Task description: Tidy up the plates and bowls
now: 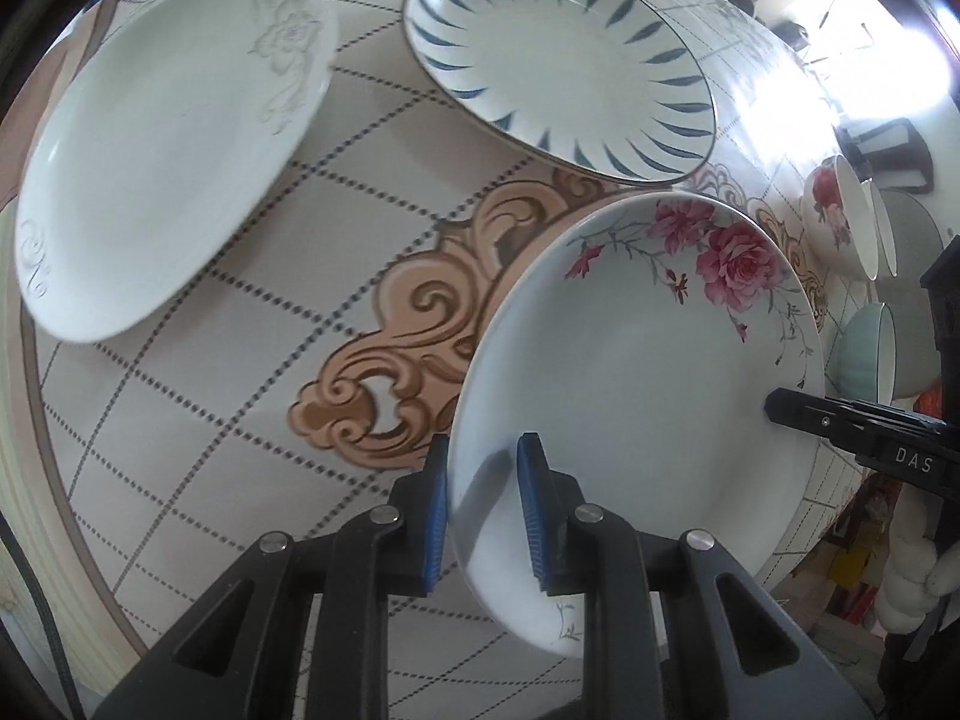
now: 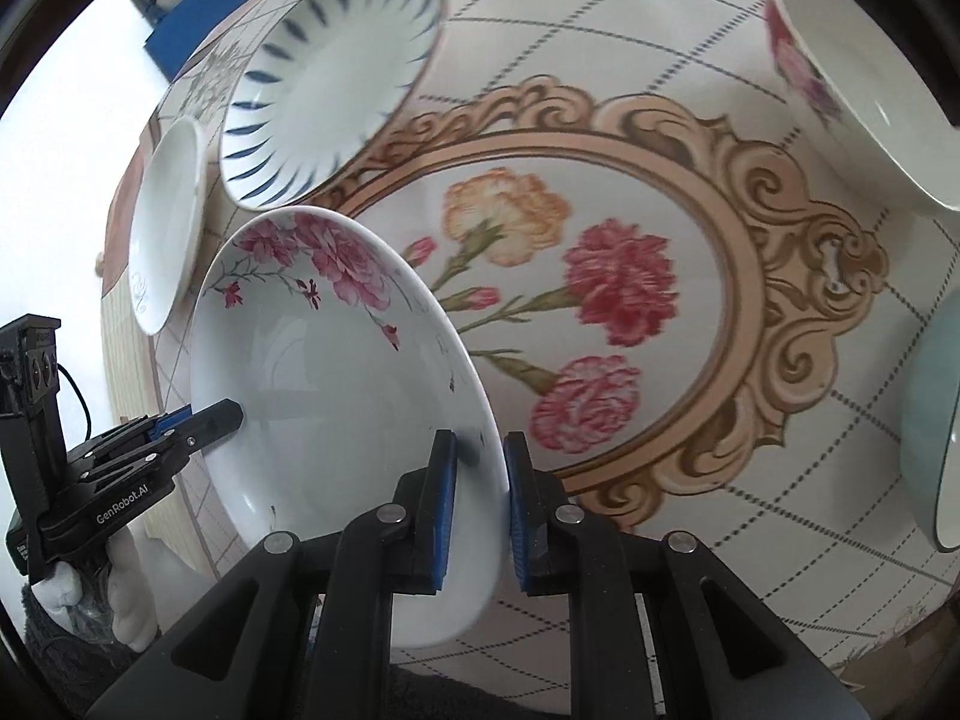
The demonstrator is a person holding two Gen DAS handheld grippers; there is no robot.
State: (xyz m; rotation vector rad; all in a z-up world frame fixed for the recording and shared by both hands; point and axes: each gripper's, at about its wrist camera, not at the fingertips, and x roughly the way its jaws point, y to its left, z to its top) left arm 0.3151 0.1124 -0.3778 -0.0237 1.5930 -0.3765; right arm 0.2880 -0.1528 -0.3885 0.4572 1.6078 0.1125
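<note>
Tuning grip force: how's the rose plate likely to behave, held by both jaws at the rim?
The rose plate looks like glazed ceramic: probably rigid, fragile if dropped. Its glossy rim may slip between the left gripper and right gripper. Pinched on opposite edges, it could tilt if either loosens.

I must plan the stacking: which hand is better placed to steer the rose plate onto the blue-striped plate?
Probably left: both tongs grip the rose plate, but the left tongs hold the rim nearer the blue-striped plate.
</note>
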